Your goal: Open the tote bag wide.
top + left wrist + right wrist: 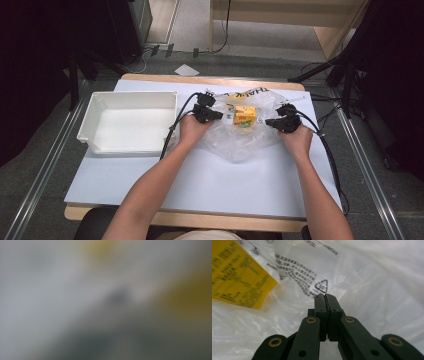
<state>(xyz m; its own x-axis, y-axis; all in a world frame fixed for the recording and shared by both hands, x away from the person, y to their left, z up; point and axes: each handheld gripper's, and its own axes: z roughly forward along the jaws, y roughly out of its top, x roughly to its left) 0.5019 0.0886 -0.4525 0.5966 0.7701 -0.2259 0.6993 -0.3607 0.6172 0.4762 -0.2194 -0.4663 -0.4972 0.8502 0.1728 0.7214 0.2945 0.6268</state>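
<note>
A clear plastic bag with black print lies on the white table. Inside it stands a yellow and orange carton. My left gripper is against the bag's left edge, and its jaws are too small to read from above. The left gripper view is a close grey blur with yellow patches. At the bag's right edge, my right gripper has its jaws shut on the bag's film. The yellow carton shows through the plastic at upper left in the right gripper view.
An empty white bin stands to the left of the bag, close to my left hand. Black cables trail from both grippers across the table. Dark stands and cables lie on the floor beyond the far edge.
</note>
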